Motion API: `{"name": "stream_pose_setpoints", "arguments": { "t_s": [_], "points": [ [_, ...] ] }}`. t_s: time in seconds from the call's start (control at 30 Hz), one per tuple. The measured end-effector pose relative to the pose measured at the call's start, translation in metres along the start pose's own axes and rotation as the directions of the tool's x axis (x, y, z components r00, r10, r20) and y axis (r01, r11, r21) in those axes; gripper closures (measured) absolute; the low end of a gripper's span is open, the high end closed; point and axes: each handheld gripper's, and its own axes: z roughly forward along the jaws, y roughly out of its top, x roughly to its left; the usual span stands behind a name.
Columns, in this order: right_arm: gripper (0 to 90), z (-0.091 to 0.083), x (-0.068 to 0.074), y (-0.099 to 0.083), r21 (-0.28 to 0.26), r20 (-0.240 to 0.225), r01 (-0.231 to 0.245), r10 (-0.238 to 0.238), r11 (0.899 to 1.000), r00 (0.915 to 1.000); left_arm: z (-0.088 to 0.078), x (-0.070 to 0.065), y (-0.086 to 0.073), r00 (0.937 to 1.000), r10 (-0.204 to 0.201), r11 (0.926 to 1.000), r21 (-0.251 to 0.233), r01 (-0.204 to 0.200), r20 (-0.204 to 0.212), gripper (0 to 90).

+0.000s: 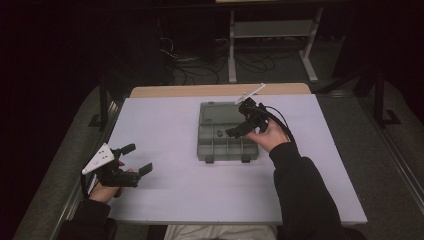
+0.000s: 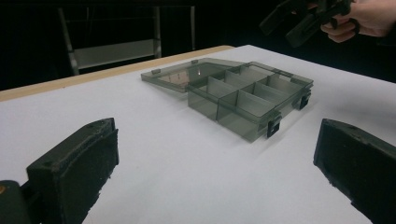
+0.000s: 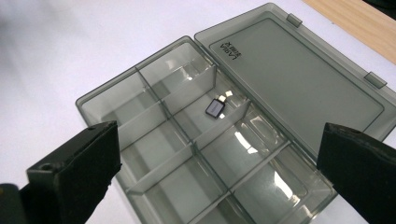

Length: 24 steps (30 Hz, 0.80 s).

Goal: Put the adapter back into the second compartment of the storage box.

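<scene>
One small dark rectangular piece with a bright metal end point(image 3: 215, 108) lies in a middle compartment of the smoke-grey transparent plastic organiser box point(image 3: 154, 140), and this is what we must watch. From the right gripper point(image 1: 245, 125) it lies below and a little ahead, between the lines of the two jaws. Its long axis points obliquely toward the open flat lid point(image 3: 299, 79). We hold this gripper over the right part of the box with the jaws spread wide; they pinch nothing and touch nothing. We judge the piece is already put down. Our left gripper point(image 1: 134, 159) rests well apart, near the left edge of the white desk point(image 1: 165, 195); its jaws are also spread and empty, pointing toward the box.
</scene>
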Motion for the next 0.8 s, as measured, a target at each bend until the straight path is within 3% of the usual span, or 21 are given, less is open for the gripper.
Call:
{"name": "stream_pose_setpoints", "arguments": {
  "t_s": [0.37, 0.8],
  "points": [
    [0.0, -0.022, -0.001, -0.013, -0.063, 0.011, 0.003, -0.002, 0.998, 0.9999, 0.000, 0.000, 0.000, 1.0000, -0.002, 1.0000, 0.000, 0.002, -0.003, 0.0],
    [0.0, -0.040, -0.002, -0.034, -0.098, 0.019, -0.011, 0.013, 0.995, 0.9997, 0.000, 0.000, 0.000, 1.0000, 0.000, 1.0000, 0.003, 0.000, -0.004, 0.0]
  ]
}}
